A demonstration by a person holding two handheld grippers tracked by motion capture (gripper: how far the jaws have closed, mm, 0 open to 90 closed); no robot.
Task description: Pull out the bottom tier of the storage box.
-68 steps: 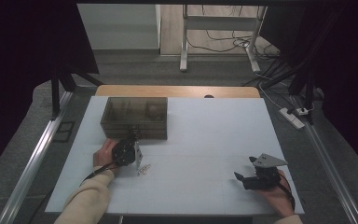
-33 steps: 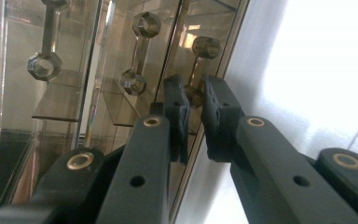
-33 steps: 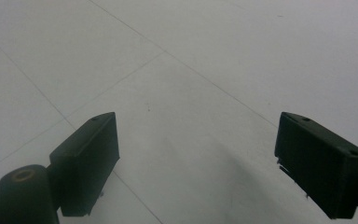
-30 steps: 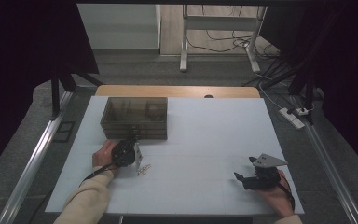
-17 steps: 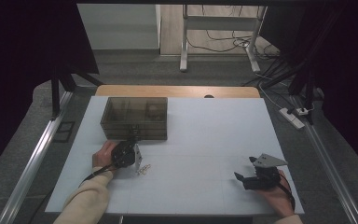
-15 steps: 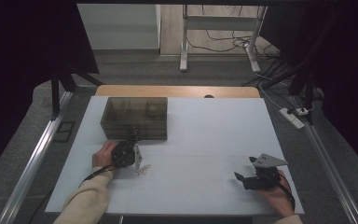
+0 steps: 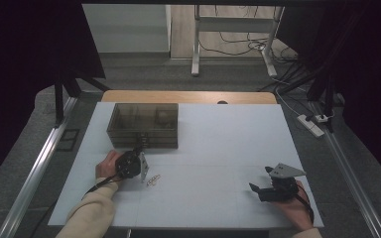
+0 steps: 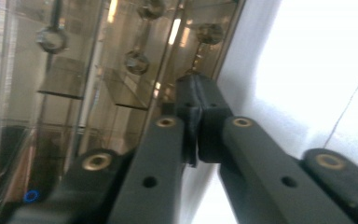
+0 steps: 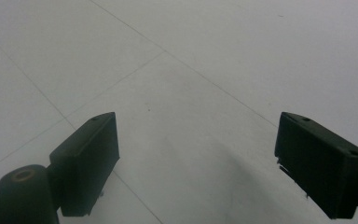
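While the left gripper (image 8: 193, 100) fingers sit pinched together at a drawer knob (image 8: 196, 74) of the smoked box (image 7: 143, 125) | pull straight back, level | right gripper (image 9: 196, 168) fingers wide apart, empty, over bare counter (image 7: 218, 148) | small pale bits (image 7: 153, 180) beside left.

Left gripper (image 8: 196, 105) seen with black jaws pressed together, tips set against small knob at front of smoky transparent drawer box (image 8: 74, 79). More round knobs (image 8: 136, 60) seen on drawer fronts. White table surface (image 8: 307, 70) seen beside box.
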